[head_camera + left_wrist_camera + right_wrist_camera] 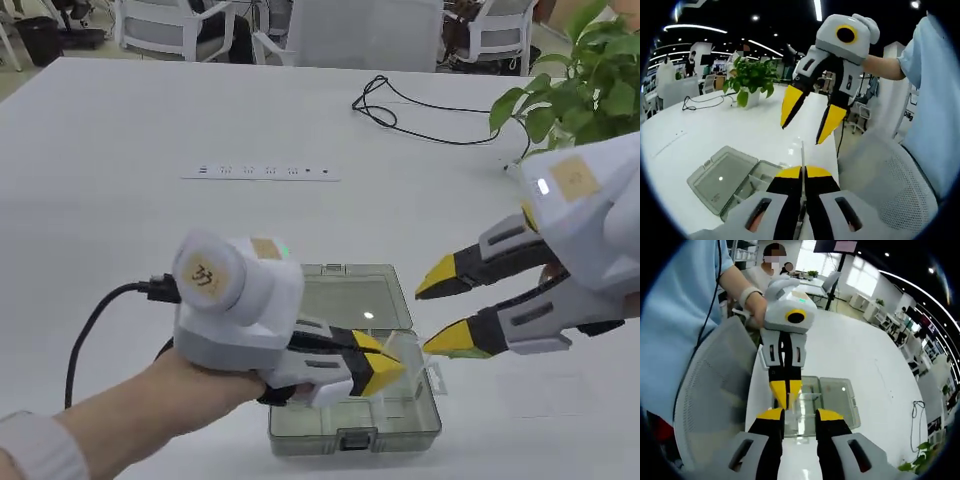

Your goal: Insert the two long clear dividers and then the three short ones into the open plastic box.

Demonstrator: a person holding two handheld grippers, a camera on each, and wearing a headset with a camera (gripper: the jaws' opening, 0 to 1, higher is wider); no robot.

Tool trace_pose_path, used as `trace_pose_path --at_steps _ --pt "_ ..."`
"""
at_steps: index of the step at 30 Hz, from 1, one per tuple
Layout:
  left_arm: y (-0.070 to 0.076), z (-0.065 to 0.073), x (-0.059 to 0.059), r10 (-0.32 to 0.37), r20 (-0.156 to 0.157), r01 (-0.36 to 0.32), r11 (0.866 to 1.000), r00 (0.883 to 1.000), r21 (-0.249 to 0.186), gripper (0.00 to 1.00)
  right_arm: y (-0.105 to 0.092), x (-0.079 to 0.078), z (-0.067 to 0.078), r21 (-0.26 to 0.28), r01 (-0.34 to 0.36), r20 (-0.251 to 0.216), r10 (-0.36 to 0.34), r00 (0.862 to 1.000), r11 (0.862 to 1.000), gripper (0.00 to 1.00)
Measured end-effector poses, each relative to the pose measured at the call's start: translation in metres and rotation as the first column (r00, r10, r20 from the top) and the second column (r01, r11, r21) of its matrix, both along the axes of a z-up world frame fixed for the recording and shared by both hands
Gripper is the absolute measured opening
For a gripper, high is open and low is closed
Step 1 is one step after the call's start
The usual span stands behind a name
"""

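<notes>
My left tongs [392,368] pinch a clear divider [413,353] over the box [300,425] — my right tongs [422,318] (just beside) gape wide.

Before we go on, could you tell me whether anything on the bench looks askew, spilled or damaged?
Nothing stands out. The plastic box lies open on the table, lid flat behind it. The left gripper is shut on a clear divider above the box, and the right gripper hangs open beside it.
</notes>
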State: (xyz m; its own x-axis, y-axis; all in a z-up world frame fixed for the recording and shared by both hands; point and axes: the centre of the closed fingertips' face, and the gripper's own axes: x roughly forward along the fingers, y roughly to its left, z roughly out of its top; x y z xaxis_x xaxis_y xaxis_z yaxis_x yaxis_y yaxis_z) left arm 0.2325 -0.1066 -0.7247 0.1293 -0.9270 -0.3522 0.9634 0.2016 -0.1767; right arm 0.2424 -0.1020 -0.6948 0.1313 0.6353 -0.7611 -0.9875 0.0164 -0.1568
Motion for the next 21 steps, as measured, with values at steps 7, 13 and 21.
trace_pose_path --at_steps 7,13,21 --pt "0.003 0.002 -0.004 -0.053 0.139 0.05 0.998 0.989 0.026 0.0 0.006 -0.01 -0.004 -0.015 -0.034 -0.06 0.034 0.998 0.999 0.2" --pt "0.007 0.0 -0.01 -0.084 0.169 0.078 0.996 0.982 0.042 0.0 0.009 -0.019 -0.009 -0.045 -0.066 -0.099 0.061 0.993 0.997 0.11" --pt "0.008 0.001 -0.012 -0.084 0.17 0.08 0.996 0.982 0.03 0.0 0.012 -0.023 -0.013 -0.057 -0.094 -0.125 0.086 0.988 0.994 0.04"
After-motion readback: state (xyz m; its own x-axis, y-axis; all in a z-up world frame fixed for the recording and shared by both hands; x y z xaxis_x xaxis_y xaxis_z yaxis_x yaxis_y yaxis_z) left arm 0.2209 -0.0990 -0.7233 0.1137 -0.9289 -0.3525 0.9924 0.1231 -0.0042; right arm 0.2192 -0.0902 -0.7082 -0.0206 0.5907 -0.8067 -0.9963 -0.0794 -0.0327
